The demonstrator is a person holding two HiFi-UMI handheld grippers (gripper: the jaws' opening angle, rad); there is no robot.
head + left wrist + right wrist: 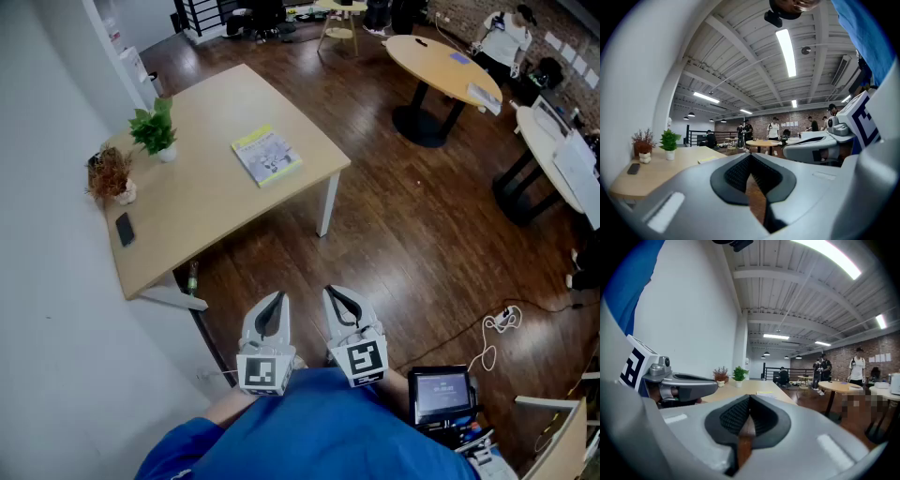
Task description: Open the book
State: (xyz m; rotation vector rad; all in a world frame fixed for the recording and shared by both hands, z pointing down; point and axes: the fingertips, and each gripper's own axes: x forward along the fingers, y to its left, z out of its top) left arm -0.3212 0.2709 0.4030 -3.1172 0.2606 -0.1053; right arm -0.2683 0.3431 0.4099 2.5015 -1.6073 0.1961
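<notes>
While the person stands back from the wooden table (211, 202), both tools sit close in front of the blue shirt (309, 427), over the floor and well apart from the table's near corner.

The left gripper (273, 302) has its jaws together with nothing between them. The right gripper (337, 300) is the same, pads meeting and empty. The two are side by side, near each other but not touching.

The book (266, 155) lies flat and closed on the table. It is just inside the edge that faces the open floor, near the corner above the white leg (325, 206).

The table's opposite long edge runs along the white wall (47, 309). Bare tabletop shows all round the book.

The dark wood floor (403, 234) is open between the table and the round table (441, 61). A white cable (497, 328) lies on the floor to the person's right, and a small screen (441, 394) is just beside the right gripper's marker cube.

Count:
- One book.
- Two grippers.
- Two potted plants, both near the wall-side edge: one green plant (155, 129) and one reddish dry plant (110, 173).
- One dark phone (125, 228), lying flat nearer the person than the plants.
- One round table.
</notes>
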